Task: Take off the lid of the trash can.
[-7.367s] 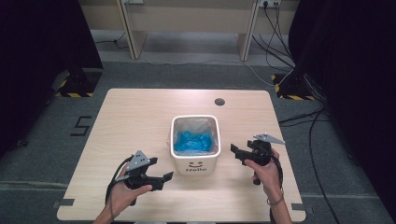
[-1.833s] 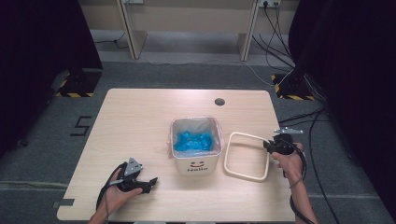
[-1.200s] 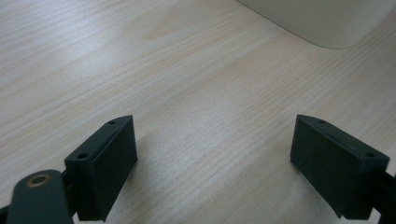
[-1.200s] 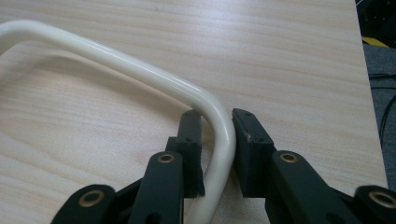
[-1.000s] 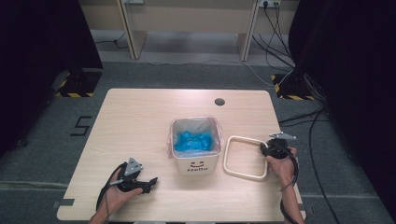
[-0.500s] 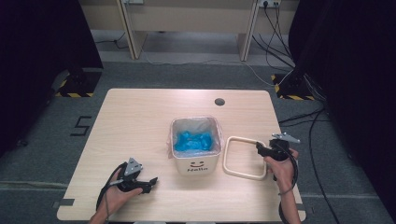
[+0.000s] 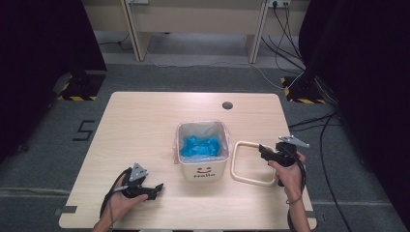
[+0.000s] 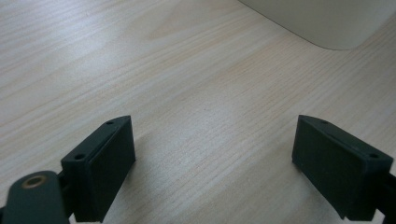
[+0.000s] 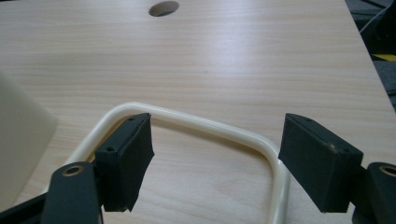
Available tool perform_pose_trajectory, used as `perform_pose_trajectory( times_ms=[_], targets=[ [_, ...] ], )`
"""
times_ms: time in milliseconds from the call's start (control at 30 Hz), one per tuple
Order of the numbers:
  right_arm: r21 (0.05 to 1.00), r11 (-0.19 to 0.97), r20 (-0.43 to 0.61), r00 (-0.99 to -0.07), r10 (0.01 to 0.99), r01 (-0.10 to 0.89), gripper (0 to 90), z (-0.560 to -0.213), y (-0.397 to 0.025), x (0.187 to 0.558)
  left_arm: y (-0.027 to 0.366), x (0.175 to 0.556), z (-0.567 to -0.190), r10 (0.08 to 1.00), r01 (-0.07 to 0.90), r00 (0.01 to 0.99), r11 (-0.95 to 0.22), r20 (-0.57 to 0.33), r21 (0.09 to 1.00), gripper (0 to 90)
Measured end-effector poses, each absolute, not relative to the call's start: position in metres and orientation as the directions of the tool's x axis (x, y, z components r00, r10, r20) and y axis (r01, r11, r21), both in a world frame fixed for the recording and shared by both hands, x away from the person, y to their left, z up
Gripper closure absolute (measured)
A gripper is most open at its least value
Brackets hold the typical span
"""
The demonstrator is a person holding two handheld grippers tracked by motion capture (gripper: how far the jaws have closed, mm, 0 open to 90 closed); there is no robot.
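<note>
**Ring set down by the bin, right tongs spread over it**

Ring lies flat on the desk, just beside the right wall of the white bin, toward the right edge of the desk. Your right gripper hangs above the ring's right-hand side, jaws spread wide. In the right gripper view the cream frame runs across between the two pads: the left pad sits close over one bar, and the right pad stands near the rounded corner. Neither pad pinches it; whether the left one touches the bar, you cannot tell.

That is the relation to mind: the ring is directly under and ahead of your right tongs, its bars running along the bin's wall, so your right hand is by far the nearer. Your left gripper rests near the front left of the desk, jaws apart over bare wood, well apart from the ring.

Compared with the first earlier frame, the ring is now off the bin, leaving the liner with blue contents exposed. Half a second ago the ring looked much the same, so it appears released.
</note>
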State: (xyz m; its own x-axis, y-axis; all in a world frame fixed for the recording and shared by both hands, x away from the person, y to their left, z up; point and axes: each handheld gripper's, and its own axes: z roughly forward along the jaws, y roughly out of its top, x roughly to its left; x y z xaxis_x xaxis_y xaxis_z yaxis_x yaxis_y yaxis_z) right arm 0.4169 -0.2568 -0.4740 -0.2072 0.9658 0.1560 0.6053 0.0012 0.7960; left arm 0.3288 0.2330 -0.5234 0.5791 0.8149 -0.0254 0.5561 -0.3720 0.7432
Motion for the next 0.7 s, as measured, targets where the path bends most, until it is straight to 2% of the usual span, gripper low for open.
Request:
perform_pose_trajectory(
  times_ms=[333,700],
  targets=[
    [0.805,0.030,0.172,-0.282,0.944,0.593,25.0,-0.460,-0.235,0.413,0.233,0.329,-0.523,0.818,0.557,0.575,-0.372,-0.023,0.742,11.3],
    [0.805,0.033,0.186,-0.303,0.935,0.593,25.0,-0.454,-0.229,0.410,0.233,0.329,-0.523,0.818,0.557,0.575,-0.372,-0.023,0.742,11.2]
  ],
)
